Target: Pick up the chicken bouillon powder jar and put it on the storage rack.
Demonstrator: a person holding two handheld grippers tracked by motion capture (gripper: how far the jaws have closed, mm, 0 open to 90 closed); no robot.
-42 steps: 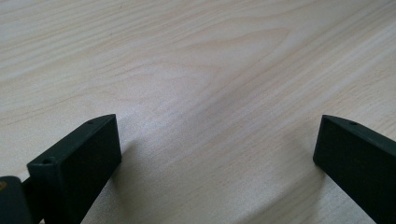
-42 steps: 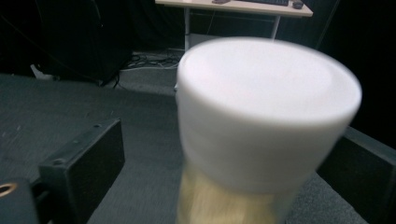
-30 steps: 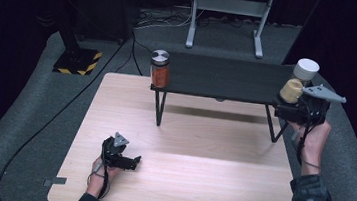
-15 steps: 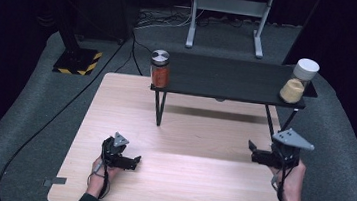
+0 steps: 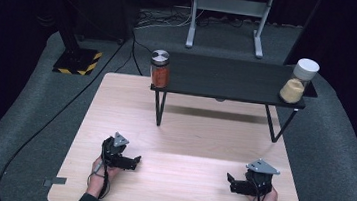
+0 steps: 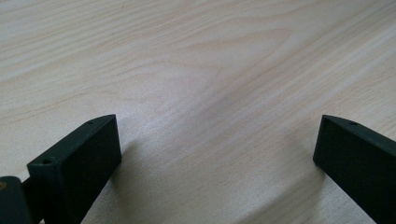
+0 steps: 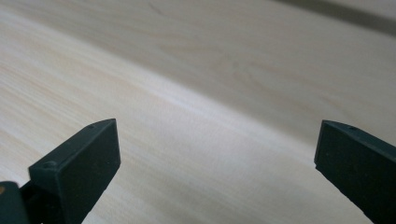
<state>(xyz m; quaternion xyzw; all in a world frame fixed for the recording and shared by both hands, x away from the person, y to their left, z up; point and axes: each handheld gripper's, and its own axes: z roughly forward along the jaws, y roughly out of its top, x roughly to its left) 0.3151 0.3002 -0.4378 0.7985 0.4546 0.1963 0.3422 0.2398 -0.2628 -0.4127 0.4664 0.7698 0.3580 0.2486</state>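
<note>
You will find no text, label, brand or number that can be read here. The one sign is the yellow-and-black hazard striping (image 5: 91, 63) on the floor plate, far ahead of your left gripper's jaws. The two jars on the shelf are too small to read.

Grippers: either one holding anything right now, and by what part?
Nothing held. Left gripper and right gripper are both open, with bare wooden table between the fingers.
</note>
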